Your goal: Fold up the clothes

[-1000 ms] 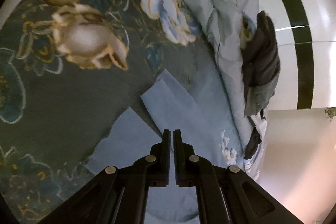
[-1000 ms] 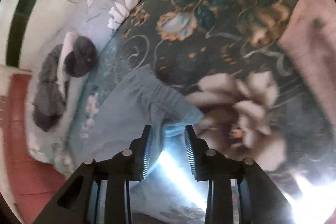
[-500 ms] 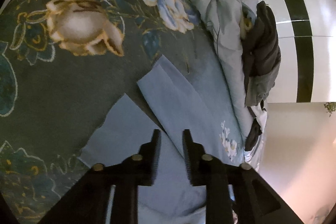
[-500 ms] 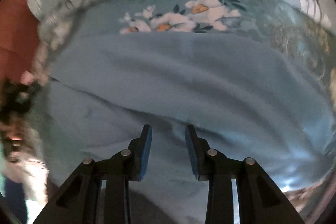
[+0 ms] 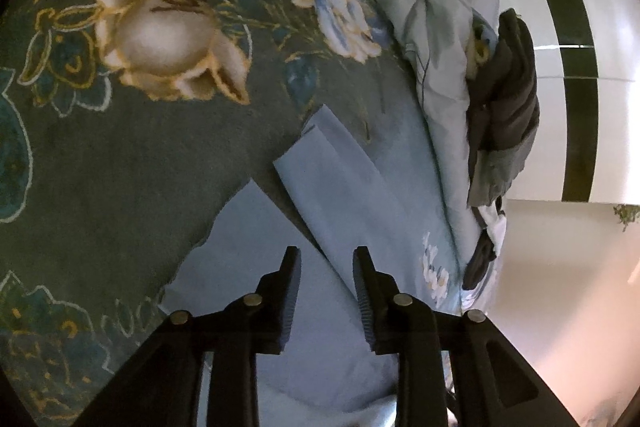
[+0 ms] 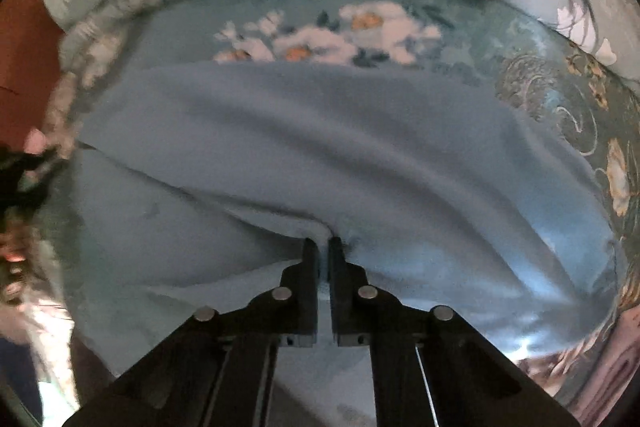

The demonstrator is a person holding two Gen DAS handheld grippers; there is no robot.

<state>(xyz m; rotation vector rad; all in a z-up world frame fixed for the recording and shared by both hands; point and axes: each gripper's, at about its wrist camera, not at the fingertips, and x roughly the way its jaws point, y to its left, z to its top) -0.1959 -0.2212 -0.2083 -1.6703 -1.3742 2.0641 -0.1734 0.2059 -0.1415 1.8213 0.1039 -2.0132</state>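
1. Two grippers are in view, one per wrist camera, both over a bed.
2. Right gripper (image 6: pixel 323 243): the jaws are pressed together on a pinched ridge of the blue garment (image 6: pixel 320 147). Creases in the cloth radiate from the pinch point toward both sides of the view.
3. Left gripper (image 5: pixel 326 255): the jaws are parted and opening, with a clear gap between the two fingers. Blue cloth lies below the gap; the pads do not press on it.
4. Blue garment, left wrist view (image 5: pixel 352 187): it lies flat on the bedspread. Two long panels run away from the gripper and diverge, with a wedge of bedspread showing between them. The far end of the right-hand panel is cut square.
5. Blue garment, right wrist view: it spreads wide across the bed and fills most of the frame, wrinkled around the pinch.
6. Bedspread (image 5: pixel 120 155): dark green with large cream and gold flowers. The garment rests on it.
7. Quilt (image 5: pixel 436 7): pale blue with white flowers, bunched along the far edge of the bed, just beside the garment.
8. Dark clothes (image 5: pixel 508 99): a grey and black heap lying on the quilt, well apart from both grippers.
9. Wall (image 5: pixel 580 67): white with a dark green stripe, beyond the quilt.
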